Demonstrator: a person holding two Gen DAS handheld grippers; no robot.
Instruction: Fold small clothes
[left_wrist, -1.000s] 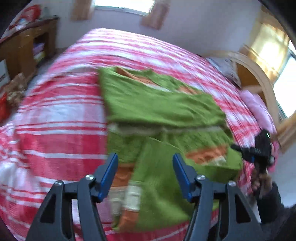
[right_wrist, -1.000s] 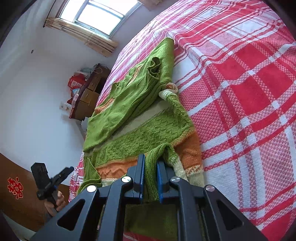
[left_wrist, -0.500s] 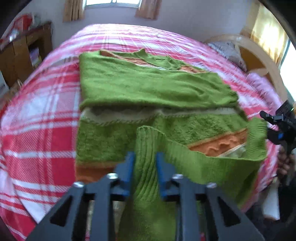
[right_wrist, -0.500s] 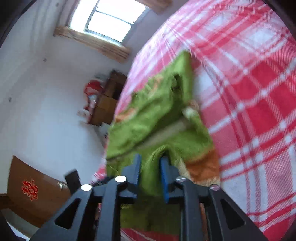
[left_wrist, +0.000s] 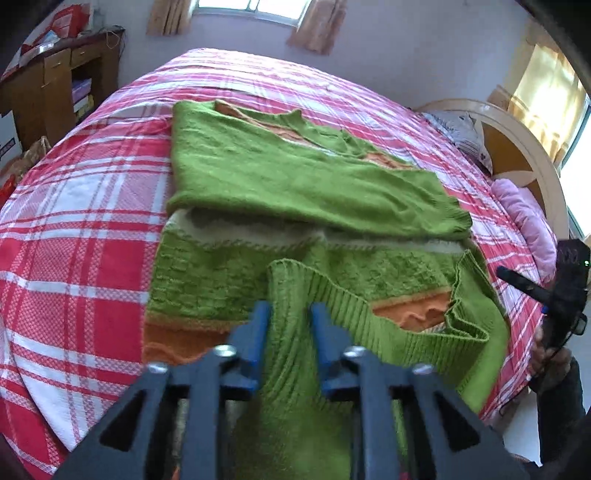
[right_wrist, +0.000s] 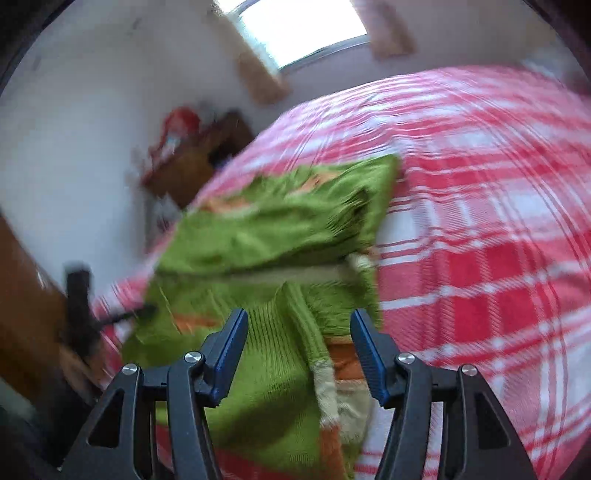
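A green knit sweater (left_wrist: 295, 177) with orange and cream bands lies on the red plaid bed (left_wrist: 74, 258), its upper part folded down over the body. My left gripper (left_wrist: 290, 317) has the ribbed hem (left_wrist: 291, 291) between its blue pads. The jaws are opening, though the pads still press the knit. In the blurred right wrist view, the right gripper (right_wrist: 297, 328) hangs above the sweater (right_wrist: 266, 236). Its jaws are opening wide, with a ridge of hem between them that the right pad does not touch. The right gripper (left_wrist: 565, 291) also shows at the bed's right edge.
A wooden desk (left_wrist: 48, 85) stands at the left wall. A curved headboard (left_wrist: 517, 147) and a pink pillow (left_wrist: 524, 214) lie at the far right. A person's hand (left_wrist: 550, 362) holds the right gripper beside the bed's edge.
The left gripper dropped and closed on the ribbed hem, then kept still. The right gripper let go of the hem, opened wide, rose and rolled.
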